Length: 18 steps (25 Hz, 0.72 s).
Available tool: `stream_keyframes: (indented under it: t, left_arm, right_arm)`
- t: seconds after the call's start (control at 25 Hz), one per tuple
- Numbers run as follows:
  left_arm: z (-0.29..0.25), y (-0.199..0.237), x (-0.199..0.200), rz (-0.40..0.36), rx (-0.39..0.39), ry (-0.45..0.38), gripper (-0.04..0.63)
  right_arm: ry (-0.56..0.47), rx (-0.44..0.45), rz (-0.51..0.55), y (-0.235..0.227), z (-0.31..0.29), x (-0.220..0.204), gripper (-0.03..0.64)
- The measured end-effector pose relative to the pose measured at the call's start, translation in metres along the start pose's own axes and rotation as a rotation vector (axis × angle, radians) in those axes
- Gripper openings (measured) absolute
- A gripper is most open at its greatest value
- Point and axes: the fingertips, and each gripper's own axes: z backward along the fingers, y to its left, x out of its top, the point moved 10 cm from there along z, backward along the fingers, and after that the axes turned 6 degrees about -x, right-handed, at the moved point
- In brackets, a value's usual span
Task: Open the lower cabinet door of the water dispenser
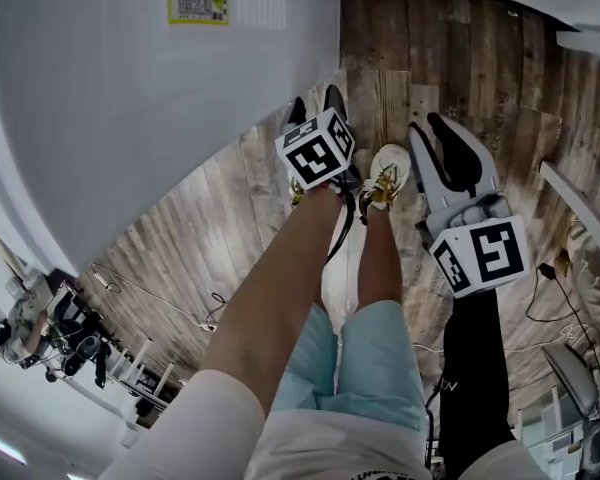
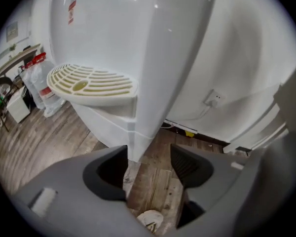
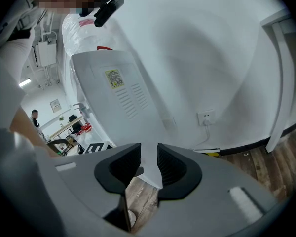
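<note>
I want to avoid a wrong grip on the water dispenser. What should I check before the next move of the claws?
1. Left claw open, nothing between its jaws: ok.
2. Right claw empty: ok.
3. Left claw faces the water dispenser: ok.
4. Handle on lower cabinet door, below drip tray, found: cannot tell.
5. Left claw grips that door: not ok.
6. Shoe out of the door's swing: cannot tell.

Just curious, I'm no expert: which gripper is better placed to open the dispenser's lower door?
Left, probably: the left gripper, jaws wide, faces the dispenser at its front corner below the drip tray; the right gripper, jaws narrow, faces the vented panel.
</note>
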Motion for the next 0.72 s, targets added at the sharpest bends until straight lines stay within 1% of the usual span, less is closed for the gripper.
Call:
stream_keyframes:
  t: [0.08,0.2,0.36,0.48,0.6,0.72]
  left_arm:
    - [-0.005,-0.001,0.001,0.044,0.006,-0.015,0.298]
    - [-0.007,0.001,0.005,0.080,0.027,-0.033,0.298]
    - [-0.006,0.011,0.005,0.170,0.077,-0.028,0.298]
    - [-0.009,0.011,0.007,0.186,0.076,-0.034,0.298]
    - [-0.010,0.008,0.012,0.194,0.068,-0.069,0.298]
    - [-0.010,0.008,0.014,0.245,0.077,-0.106,0.299]
  right_arm:
    - [0.002,0.003,0.003,-0.001,0.000,-0.001,0.086]
    - [0.001,0.007,0.006,-0.003,0.000,0.000,0.086]
    - [0.000,0.007,0.005,-0.003,-0.003,0.001,0.086]
    - [0.004,0.010,0.003,-0.001,-0.006,0.001,0.086]
    - [0.003,0.016,0.003,0.000,-0.006,0.002,0.086]
    - [0.003,0.020,0.000,-0.001,-0.007,0.004,0.086]
